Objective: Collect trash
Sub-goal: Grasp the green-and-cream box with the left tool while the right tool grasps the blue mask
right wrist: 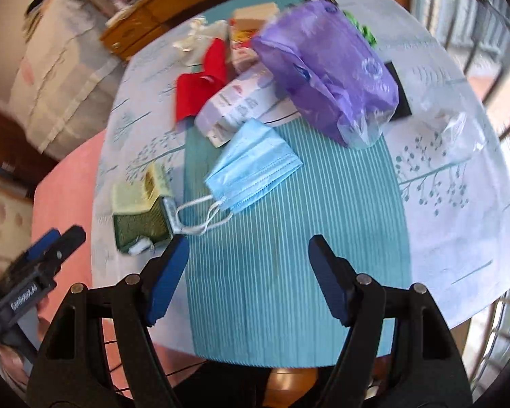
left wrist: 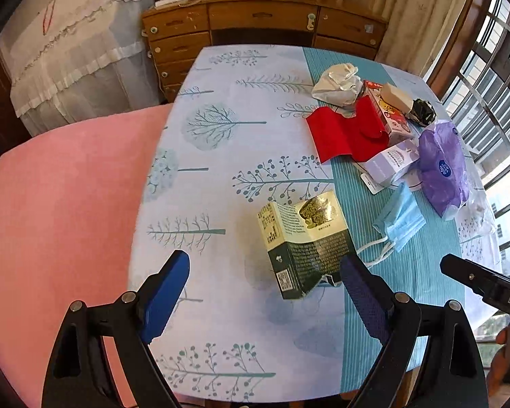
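Observation:
Trash lies on a tree-print tablecloth. Nearest is a green and cream carton, also seen in the right wrist view, lying on its side. My left gripper is open just short of it, with its right finger beside the carton's corner. A blue face mask lies to the right. My right gripper is open over the teal stripe, short of the mask. Farther back lie a purple plastic bag, a red cloth, a white box and crumpled white paper.
A pink chair back stands left of the table. A wooden dresser is behind it, a barred window to the right. A clear plastic bag lies near the table's right edge. A red printed carton and black wrapper sit at the back.

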Tool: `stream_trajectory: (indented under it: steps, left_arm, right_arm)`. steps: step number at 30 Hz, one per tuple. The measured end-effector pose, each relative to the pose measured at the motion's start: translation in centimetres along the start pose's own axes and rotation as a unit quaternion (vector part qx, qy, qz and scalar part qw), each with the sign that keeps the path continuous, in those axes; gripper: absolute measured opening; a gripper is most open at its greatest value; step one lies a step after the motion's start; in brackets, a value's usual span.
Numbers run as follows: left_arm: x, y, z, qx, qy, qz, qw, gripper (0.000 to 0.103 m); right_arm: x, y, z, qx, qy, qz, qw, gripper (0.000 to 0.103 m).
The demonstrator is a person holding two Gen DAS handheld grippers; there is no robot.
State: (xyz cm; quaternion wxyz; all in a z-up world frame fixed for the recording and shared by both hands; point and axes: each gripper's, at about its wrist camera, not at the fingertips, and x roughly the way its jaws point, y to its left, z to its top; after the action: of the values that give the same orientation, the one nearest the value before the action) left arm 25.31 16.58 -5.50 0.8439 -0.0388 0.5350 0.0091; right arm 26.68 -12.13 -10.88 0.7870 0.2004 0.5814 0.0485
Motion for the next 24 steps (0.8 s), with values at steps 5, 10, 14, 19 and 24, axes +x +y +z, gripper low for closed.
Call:
stream_trajectory:
  steps: [5,10,14,19,24]
  left_arm:
    - [5.6,2.1,2.2,0.002,0.068,-0.048,0.9966,0.083]
    - [8.6,2.3,2.7,0.013,0.103,-0.087,0.9908,0.083]
    - [10.2,2.0,2.9,0.021,0.123,-0.110,0.9861,0.082]
    - [11.5,1.6,3.3,0.029,0.139,-0.128,0.9815,0.073]
    - [12.4,0.9,3.8,0.036,0.152,-0.138,0.9780,0.056]
  right_arm:
    - [3.3,0.1,1.9,0.089,0.002,-0.012,0.996,0.071]
    - [5.7,0.2,3.2,0.149,0.001,-0.023,0.989,0.071]
    - [7.1,0.3,4.1,0.175,-0.001,-0.051,0.983,0.071]
    - [8.1,1.5,4.7,0.174,-0.011,-0.085,0.981,0.072]
    - [9.0,3.6,4.5,0.123,-0.018,-0.124,0.984,0.057]
